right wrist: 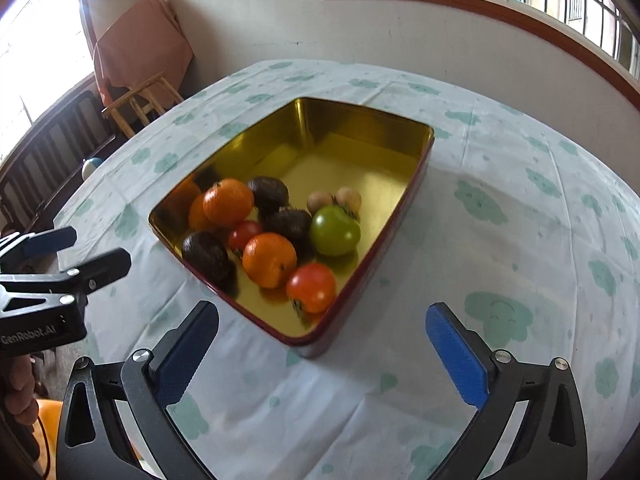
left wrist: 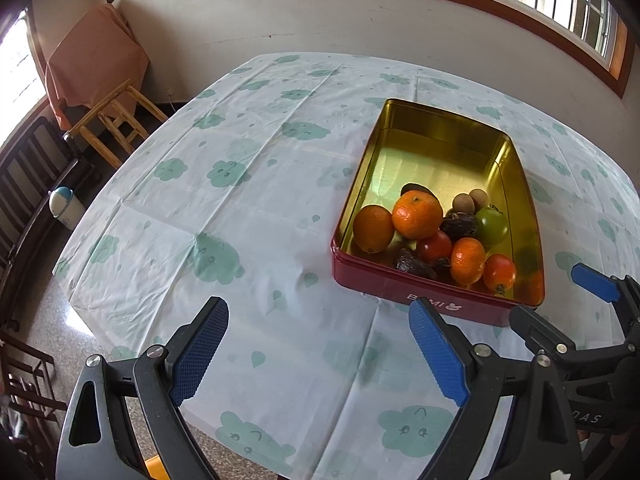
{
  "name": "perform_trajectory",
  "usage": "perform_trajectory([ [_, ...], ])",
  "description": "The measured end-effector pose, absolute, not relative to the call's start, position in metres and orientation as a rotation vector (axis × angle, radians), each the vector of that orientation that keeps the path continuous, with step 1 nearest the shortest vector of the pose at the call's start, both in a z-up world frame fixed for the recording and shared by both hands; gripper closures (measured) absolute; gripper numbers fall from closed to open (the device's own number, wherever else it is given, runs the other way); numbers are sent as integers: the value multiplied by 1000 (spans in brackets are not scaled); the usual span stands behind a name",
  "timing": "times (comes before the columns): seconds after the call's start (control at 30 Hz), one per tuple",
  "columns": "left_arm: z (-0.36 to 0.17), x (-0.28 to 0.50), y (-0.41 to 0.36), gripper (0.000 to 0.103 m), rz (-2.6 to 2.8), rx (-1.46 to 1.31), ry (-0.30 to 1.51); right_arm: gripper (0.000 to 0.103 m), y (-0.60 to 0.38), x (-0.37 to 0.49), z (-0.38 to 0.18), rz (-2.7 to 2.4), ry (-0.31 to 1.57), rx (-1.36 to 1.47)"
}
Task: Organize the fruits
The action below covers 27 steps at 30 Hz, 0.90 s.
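Note:
A red tin [left wrist: 420, 294] with a gold inside [right wrist: 360, 160] stands on the table. It holds several fruits at its near end: oranges [left wrist: 416, 216] [right wrist: 269, 260], red tomatoes [left wrist: 499, 272] [right wrist: 311, 287], a green tomato [left wrist: 491, 225] [right wrist: 334, 230], dark avocados [right wrist: 206, 255] and small brown fruits [right wrist: 320, 200]. My left gripper [left wrist: 318, 340] is open and empty over the cloth, left of the tin. My right gripper [right wrist: 322, 338] is open and empty just before the tin's near corner. Each gripper shows at the edge of the other's view.
The round table wears a white cloth with green cloud prints [left wrist: 224, 172]. A wooden stool [left wrist: 116, 120] with an orange cloth stands by the far-left wall. Dark chairs [left wrist: 28, 184] stand at the left. A window runs along the wall behind.

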<state>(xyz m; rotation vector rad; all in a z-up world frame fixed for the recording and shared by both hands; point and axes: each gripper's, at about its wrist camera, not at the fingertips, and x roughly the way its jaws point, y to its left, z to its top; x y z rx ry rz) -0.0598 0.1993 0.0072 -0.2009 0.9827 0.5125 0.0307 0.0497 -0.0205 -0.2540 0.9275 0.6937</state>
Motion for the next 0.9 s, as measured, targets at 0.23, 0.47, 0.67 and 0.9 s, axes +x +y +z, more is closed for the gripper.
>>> perform_trajectory([
  [0.23,6,-56,193,13,503,-189,991,0,46,33,-23,671,939,-251],
  [0.47,6,-54,189,13,495,-183,993,0,46,34,-26,674,950,-253],
  [0.67,4,-52,188,13,496,-183,1001,0,48,31,-30,671,962,-267],
  [0.9,3,-53,188,13,495,-185,1002,0,50,30,-33,662,964,-276],
])
